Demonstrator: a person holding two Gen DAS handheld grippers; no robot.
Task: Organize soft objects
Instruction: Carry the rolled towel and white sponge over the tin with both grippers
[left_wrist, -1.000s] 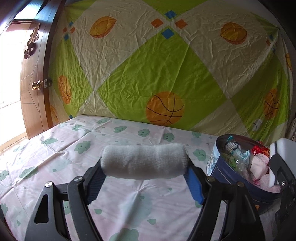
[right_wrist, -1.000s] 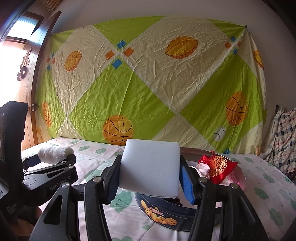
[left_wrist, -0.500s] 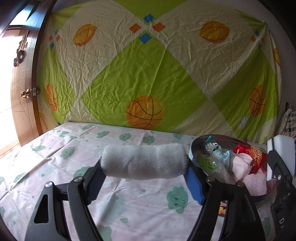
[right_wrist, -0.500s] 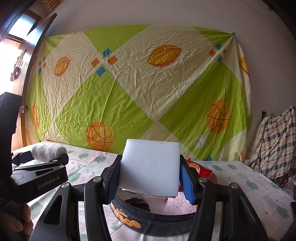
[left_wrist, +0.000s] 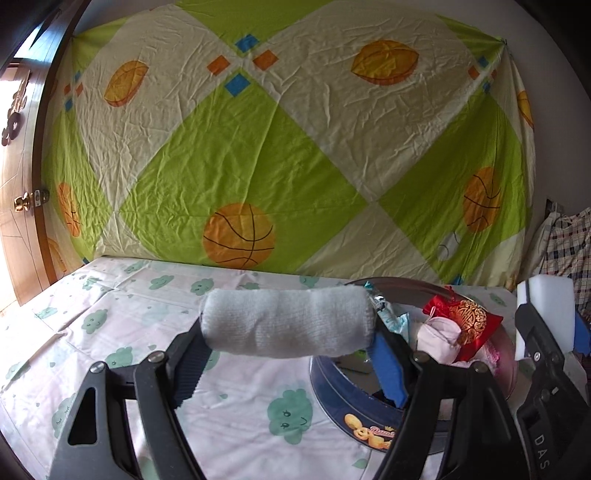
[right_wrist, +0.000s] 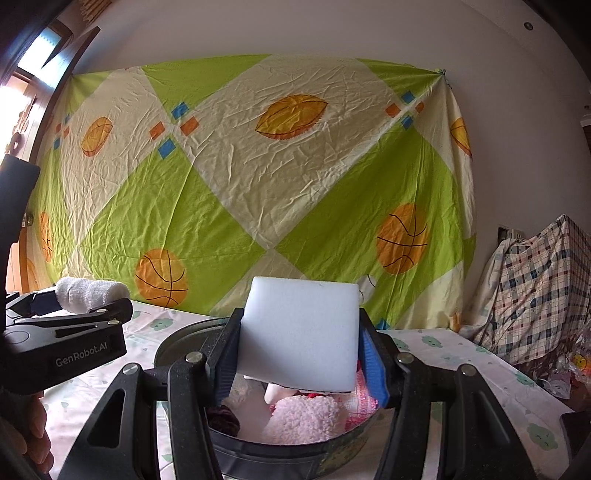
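Observation:
My left gripper (left_wrist: 288, 354) is shut on a rolled white towel (left_wrist: 288, 323), gripped end to end and held above the bed. A white foam sponge block (right_wrist: 301, 334) is clamped upright in my right gripper (right_wrist: 301, 363), over a round blue tin (right_wrist: 280, 452). That tin (left_wrist: 354, 417) sits at the lower right of the left wrist view, and the towel hangs just left of its rim. Inside lie a pink fluffy item (right_wrist: 306, 417), a red embroidered pouch (left_wrist: 465, 325) and several other soft things. The sponge (left_wrist: 545, 314) shows at the right edge of the left wrist view, the towel (right_wrist: 90, 293) at the right wrist view's left.
The bed sheet (left_wrist: 110, 332) has a green cloud print. A green and cream sheet with basketballs (left_wrist: 280, 155) hangs on the wall behind. A wooden door (left_wrist: 22, 192) stands at the left. Plaid cloth (right_wrist: 535, 291) is heaped at the right. A hand (right_wrist: 35, 439) shows at the lower left.
Both grippers have moved rightward with their loads. The tin now lies under the right gripper and closer to the left one, and the plaid heap has come into view.

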